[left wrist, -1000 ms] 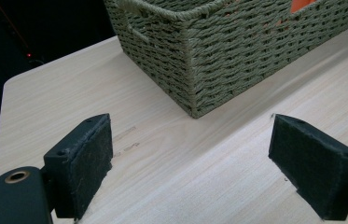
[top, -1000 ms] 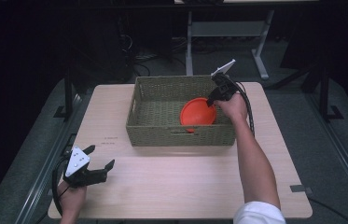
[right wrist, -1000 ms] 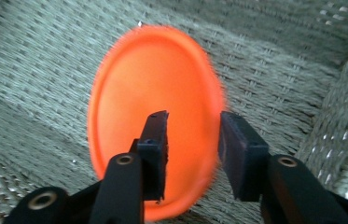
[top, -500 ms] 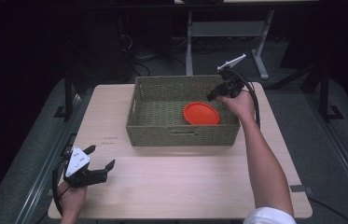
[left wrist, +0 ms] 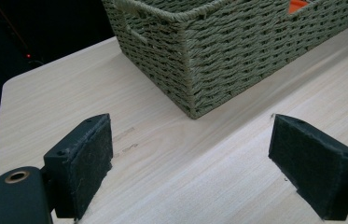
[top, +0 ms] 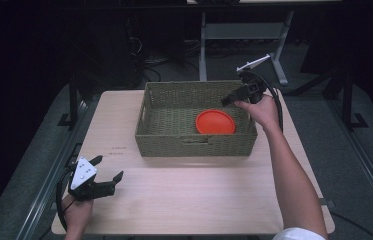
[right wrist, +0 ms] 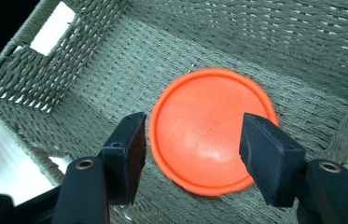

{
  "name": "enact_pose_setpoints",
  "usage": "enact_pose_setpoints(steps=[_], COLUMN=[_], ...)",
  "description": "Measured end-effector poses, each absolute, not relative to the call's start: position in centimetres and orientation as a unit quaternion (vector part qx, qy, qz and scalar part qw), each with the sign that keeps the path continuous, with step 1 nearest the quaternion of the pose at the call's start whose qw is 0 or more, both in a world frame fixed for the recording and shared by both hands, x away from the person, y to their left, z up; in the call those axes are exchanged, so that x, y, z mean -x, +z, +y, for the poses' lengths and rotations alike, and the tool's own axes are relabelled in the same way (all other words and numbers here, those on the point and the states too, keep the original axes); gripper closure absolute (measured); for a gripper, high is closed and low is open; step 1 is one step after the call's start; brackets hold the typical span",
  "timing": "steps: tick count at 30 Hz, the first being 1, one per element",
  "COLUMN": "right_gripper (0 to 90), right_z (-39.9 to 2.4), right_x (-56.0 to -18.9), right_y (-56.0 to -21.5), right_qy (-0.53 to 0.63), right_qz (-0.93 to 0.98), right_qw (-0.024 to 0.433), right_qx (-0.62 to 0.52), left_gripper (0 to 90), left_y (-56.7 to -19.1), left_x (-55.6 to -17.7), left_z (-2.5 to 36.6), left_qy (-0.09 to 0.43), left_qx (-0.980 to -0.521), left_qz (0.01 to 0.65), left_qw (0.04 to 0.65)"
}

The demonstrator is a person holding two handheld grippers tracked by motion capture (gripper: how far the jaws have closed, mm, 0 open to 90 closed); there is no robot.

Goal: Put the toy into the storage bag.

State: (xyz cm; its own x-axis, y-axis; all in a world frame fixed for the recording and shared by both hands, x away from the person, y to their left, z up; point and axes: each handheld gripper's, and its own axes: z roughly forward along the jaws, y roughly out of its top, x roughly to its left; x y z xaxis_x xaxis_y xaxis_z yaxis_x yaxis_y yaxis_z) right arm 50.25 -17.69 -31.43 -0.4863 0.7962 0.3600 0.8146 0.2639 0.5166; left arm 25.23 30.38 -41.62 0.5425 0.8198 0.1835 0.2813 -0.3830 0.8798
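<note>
Item 1, orange disc (top: 215, 121): lies flat on basket floor, right half, toward the near wall. One sec. back it leaned tilted against the right gripper's jaws; now settled, nothing touching it. Judged: placing step done, disc delivered.

Item 2, woven basket (top: 194, 147): olive-green, rectangular, handle slots in end walls, stands mid-table toward far edge. Contents: the disc, no other item seen inside.

Item 3, right gripper (top: 235, 96): above basket's right-far corner, lifted clear of the disc vs. earlier frames. Jaws have just been opening; now medium-wide, nothing between the pads. In right gripper view the disc (right wrist: 211, 130) sits below and beyond the jaws, apart from them. Judged: hand backing out, release complete.

Item 4, left gripper (top: 109, 172): well clear of basket, near-left of it, low over the table (top: 199, 195) by front-left corner. Jaws wide, empty; same spot as before. Left gripper view looks at basket's (left wrist: 237, 51) near-left corner.

Item 5, table: light wood; apart from basket, no other objects on it.
</note>
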Motion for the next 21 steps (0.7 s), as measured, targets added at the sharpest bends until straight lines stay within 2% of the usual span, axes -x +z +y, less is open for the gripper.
enact_pose_setpoints(steps=[21], right_gripper=[32.8], right_z=[-17.5], right_x=[-48.4], right_y=[-29.8], right_qy=[-0.352], right_qz=[-0.805], right_qw=[0.016], right_qx=[0.478], left_gripper=[13.0], left_y=[-41.6], left_x=[-25.2], left_z=[30.3], left_qy=[0.317], left_qx=[-0.766], left_qz=[0.359], left_qw=[0.429])
